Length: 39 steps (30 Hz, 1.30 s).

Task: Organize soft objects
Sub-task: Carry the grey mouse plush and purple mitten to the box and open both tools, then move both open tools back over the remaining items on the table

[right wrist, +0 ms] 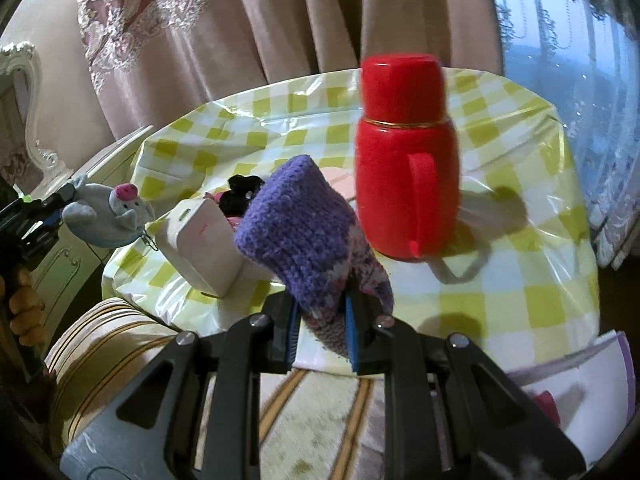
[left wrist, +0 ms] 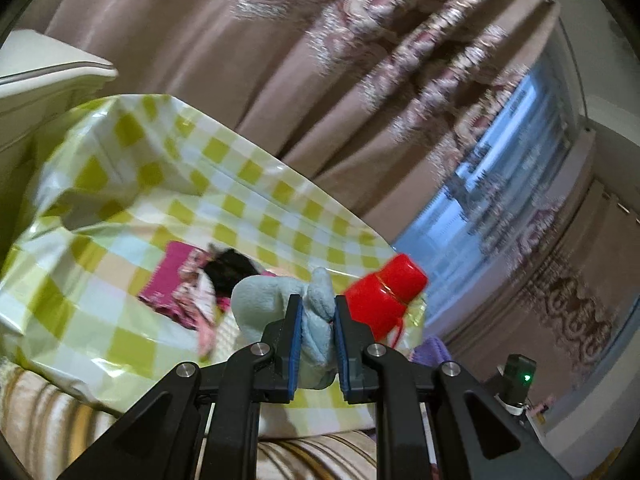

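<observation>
My left gripper (left wrist: 317,312) is shut on a pale blue-grey plush toy (left wrist: 280,304), held above the table's near edge. In the right wrist view the same plush toy (right wrist: 108,216), with a pink nose, hangs at the far left from the left gripper (right wrist: 60,206). A purple knitted piece (right wrist: 298,224) with a pink-white lower part is clamped in my right gripper (right wrist: 322,312), lifted in front of the table. A black soft item (right wrist: 240,194) and a pink patterned cloth (left wrist: 188,292) lie on the checked tablecloth (right wrist: 500,300).
A red flask (right wrist: 404,156) with a handle stands on the round table. A white box (right wrist: 204,248) lies tilted near its left edge. A striped cushion (right wrist: 104,348) sits below the table. Curtains (right wrist: 224,32) hang behind, with a window to the right. White papers (right wrist: 592,384) lie low right.
</observation>
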{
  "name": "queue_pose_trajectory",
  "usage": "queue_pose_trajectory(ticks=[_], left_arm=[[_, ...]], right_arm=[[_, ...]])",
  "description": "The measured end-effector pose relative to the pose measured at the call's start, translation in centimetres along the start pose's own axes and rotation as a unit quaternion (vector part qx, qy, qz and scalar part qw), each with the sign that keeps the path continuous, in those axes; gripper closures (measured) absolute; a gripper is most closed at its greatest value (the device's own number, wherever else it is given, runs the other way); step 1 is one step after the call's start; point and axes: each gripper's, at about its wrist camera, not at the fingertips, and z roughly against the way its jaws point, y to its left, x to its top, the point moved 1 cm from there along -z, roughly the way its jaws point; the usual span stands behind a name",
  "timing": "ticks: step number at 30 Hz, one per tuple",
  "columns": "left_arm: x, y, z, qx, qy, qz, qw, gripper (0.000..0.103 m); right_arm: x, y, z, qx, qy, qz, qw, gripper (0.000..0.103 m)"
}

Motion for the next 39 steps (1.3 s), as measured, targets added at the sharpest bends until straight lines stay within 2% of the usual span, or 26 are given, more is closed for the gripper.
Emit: queue_pose_trajectory(ticks=[8,16,23,27,28,29,30,31,32,33,34,37,39], left_arm=[[-1.7,-6.3,-2.2,-0.053,0.038,-0.041,0.997,0.087],[-5.7,-12.1,-6.8,-0.106,0.113,-0.059,0.9861,0.087],[-10.0,-17.3,-9.8,-0.152,0.183,-0.081,0.9679,0.087],[-12.6,-20.0,-11.3,-0.185,0.229,-0.093,0.9513,0.087],[-13.4,-20.6,-11.8,-0.197,0.246,-0.091,0.9447,0.084],[-13.9,-21.0,-12.3,-0.207,0.261,-0.088,0.9387,0.075],[-14.7,-21.3,-12.8,-0.215,0.279,-0.084,0.9321,0.067],[-15.2,-21.5,-13.1,-0.211,0.291,-0.086,0.9291,0.05],[-15.9,-21.7,-13.4,-0.205,0.3,-0.092,0.927,0.042],[-16.3,-21.7,-13.5,-0.205,0.306,-0.097,0.9248,0.042],[-16.4,-21.6,-13.6,-0.203,0.31,-0.098,0.9237,0.042],[-16.4,-20.6,-13.5,-0.188,0.31,-0.1,0.9268,0.042],[-15.9,-19.8,-13.1,-0.176,0.301,-0.099,0.9319,0.042]], right_arm=[[-1.6,-3.4,2.8,-0.049,0.003,-0.025,0.999,0.081],[-3.2,-7.2,5.1,-0.094,0.005,-0.054,0.994,0.081],[-4.8,-11.4,8.4,-0.131,-0.001,-0.087,0.988,0.08],[-5.7,-13.8,10.1,-0.149,0.0,-0.116,0.982,0.08],[-5.9,-14.2,10.3,-0.152,0.0,-0.12,0.981,0.08],[-6.1,-14.7,10.6,-0.156,0.0,-0.125,0.98,0.079],[-6.3,-15.2,11.0,-0.164,-0.001,-0.131,0.978,0.076],[-6.4,-15.6,11.3,-0.169,-0.001,-0.136,0.976,0.068],[-6.6,-16.1,11.4,-0.174,0.001,-0.143,0.974,0.061],[-6.7,-16.5,11.5,-0.178,0.004,-0.15,0.972,0.046],[-6.9,-17.1,11.7,-0.184,0.006,-0.161,0.97,0.038],[-7.2,-17.9,12.2,-0.197,0.0,-0.177,0.964,0.036],[-7.2,-18.1,12.4,-0.197,-0.002,-0.177,0.964,0.036]])
